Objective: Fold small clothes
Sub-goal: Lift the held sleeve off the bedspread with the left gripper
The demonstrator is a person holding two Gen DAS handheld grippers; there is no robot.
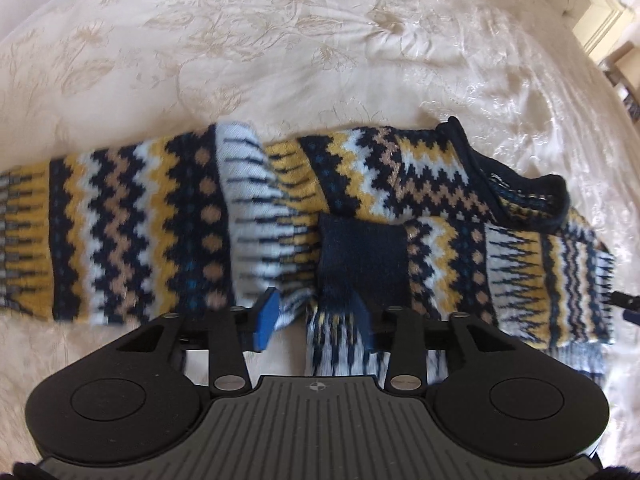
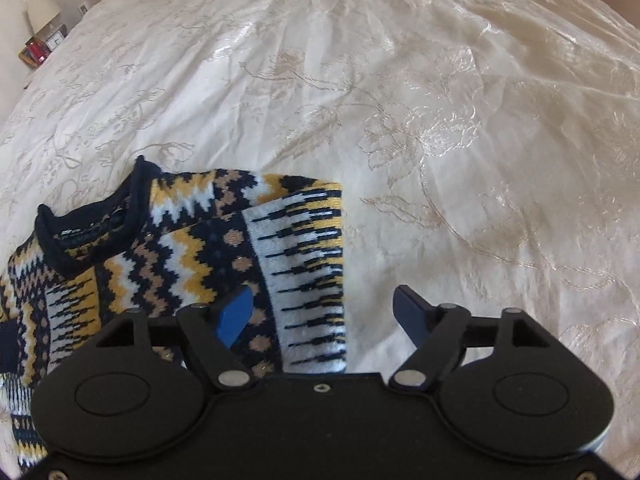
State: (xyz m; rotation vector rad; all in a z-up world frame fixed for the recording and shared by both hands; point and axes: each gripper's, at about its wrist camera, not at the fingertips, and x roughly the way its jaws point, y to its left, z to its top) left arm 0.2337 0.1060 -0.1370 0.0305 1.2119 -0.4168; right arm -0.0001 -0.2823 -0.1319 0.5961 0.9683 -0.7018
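While the sweater lay spread across the bed, the left gripper stood partly open around a fold of its knit. The right gripper hung wide open over the folded sleeve, holding nothing.
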